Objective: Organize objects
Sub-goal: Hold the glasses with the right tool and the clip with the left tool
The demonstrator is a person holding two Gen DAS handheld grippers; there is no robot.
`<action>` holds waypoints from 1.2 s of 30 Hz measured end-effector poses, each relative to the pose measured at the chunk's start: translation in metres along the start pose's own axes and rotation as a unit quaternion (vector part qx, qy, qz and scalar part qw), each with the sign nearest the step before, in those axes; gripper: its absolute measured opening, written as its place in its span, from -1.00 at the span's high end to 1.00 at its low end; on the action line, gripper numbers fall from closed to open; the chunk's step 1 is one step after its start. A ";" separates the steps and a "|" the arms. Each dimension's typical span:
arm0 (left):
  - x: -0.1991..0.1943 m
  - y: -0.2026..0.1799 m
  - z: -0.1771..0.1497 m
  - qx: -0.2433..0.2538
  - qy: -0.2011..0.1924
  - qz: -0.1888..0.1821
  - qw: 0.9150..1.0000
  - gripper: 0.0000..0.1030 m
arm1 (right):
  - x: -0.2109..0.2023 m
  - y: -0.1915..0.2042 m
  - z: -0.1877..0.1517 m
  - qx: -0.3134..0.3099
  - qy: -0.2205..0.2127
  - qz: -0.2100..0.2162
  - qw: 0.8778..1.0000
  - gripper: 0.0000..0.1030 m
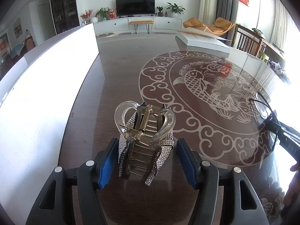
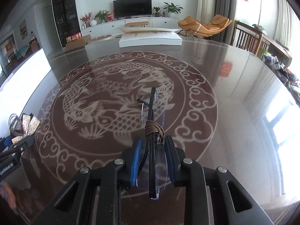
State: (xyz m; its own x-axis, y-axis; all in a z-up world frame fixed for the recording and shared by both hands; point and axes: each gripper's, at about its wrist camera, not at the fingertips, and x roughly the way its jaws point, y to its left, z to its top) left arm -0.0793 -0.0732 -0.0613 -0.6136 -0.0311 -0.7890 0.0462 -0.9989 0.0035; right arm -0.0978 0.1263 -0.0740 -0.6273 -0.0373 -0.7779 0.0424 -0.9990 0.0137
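A clear plastic hair claw with rhinestone sides (image 1: 144, 140) stands on the dark glossy table between the blue-padded fingers of my left gripper (image 1: 147, 156). The fingers stand apart on either side of it with small gaps, so the gripper is open. My right gripper (image 2: 152, 154) is shut on a pair of folded rimless glasses (image 2: 152, 123) with a brown cord wound round the temples, held above the table. The glasses and the right gripper also show at the right edge of the left wrist view (image 1: 270, 116). The hair claw shows at the left edge of the right wrist view (image 2: 24, 123).
A white box wall (image 1: 43, 86) runs along the table's left side. A flat white box (image 2: 150, 38) with a tan lid lies at the far edge. The table (image 2: 234, 86) bears a pale fish and cloud pattern. Wooden chairs (image 2: 249, 39) stand at the right.
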 end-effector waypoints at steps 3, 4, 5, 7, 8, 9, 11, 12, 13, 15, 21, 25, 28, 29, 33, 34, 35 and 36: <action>-0.005 -0.004 -0.005 -0.011 -0.001 -0.012 1.000 -0.20 | -0.025 0.027 -0.032 -0.006 -0.002 0.020 1.000 0.49; -0.007 -0.009 -0.007 -0.010 -0.002 -0.016 1.000 -0.20 | -0.030 0.032 -0.039 -0.010 -0.002 0.025 1.000 0.49; -0.009 -0.014 -0.009 -0.004 -0.001 -0.017 1.000 -0.20 | -0.033 0.036 -0.044 -0.015 -0.006 0.026 1.000 0.48; -0.009 -0.024 -0.011 0.013 0.000 -0.011 1.000 -0.22 | -0.034 0.041 -0.047 -0.032 -0.008 0.017 0.999 0.41; -0.009 -0.027 -0.011 0.017 0.001 -0.010 1.000 -0.28 | -0.033 0.043 -0.047 -0.036 -0.006 0.021 0.999 0.20; -0.008 -0.027 -0.010 0.017 0.002 -0.016 1.000 -0.35 | -0.031 0.044 -0.046 -0.040 -0.003 0.024 0.999 0.04; -0.003 -0.034 -0.009 0.033 0.015 -0.020 0.999 -1.00 | -0.028 0.046 -0.046 -0.045 0.005 0.008 0.999 -0.55; 0.001 -0.036 -0.008 0.035 0.025 -0.024 0.999 -1.00 | -0.028 0.044 -0.046 -0.038 0.008 0.006 0.999 -0.57; 0.002 -0.035 -0.008 0.031 0.024 -0.025 0.999 -1.00 | -0.026 0.041 -0.043 -0.030 0.011 0.013 0.999 -0.61; 0.002 -0.035 -0.009 0.031 0.023 -0.023 0.999 -1.00 | -0.026 0.041 -0.043 -0.031 0.012 0.013 0.999 -0.65; 0.000 -0.034 -0.010 0.030 0.022 -0.023 0.999 -1.00 | -0.026 0.044 -0.043 -0.039 0.019 0.017 0.999 -0.81; 0.000 -0.034 -0.010 0.030 0.023 -0.023 0.999 -1.00 | -0.023 0.043 -0.042 -0.037 0.027 0.016 0.999 -0.96; 0.000 -0.034 -0.010 0.030 0.022 -0.023 0.999 -1.00 | -0.023 0.043 -0.042 -0.038 0.029 0.016 0.999 -0.99; 0.000 -0.034 -0.010 0.030 0.023 -0.023 0.999 -1.00 | -0.023 0.043 -0.042 -0.038 0.030 0.016 0.999 -1.00; 0.000 -0.034 -0.010 0.030 0.022 -0.023 0.999 -1.00 | -0.023 0.043 -0.041 -0.038 0.030 0.015 0.999 -1.00; 0.000 -0.034 -0.010 0.030 0.022 -0.023 0.999 -1.00 | -0.023 0.043 -0.041 -0.038 0.030 0.015 0.999 -1.00; 0.000 -0.034 -0.010 0.030 0.023 -0.023 0.999 -1.00 | -0.023 0.043 -0.041 -0.038 0.030 0.015 0.999 -1.00; 0.000 -0.034 -0.010 0.030 0.022 -0.023 0.999 -1.00 | -0.023 0.043 -0.041 -0.038 0.030 0.015 0.999 -1.00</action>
State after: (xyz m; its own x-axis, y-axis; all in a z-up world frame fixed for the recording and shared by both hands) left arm -0.0734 -0.0385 -0.0675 -0.5778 0.0155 -0.8160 -0.0301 -0.9995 0.0024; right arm -0.0491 0.0856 -0.0813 -0.5769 -0.0637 -0.8143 0.1206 -0.9927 -0.0078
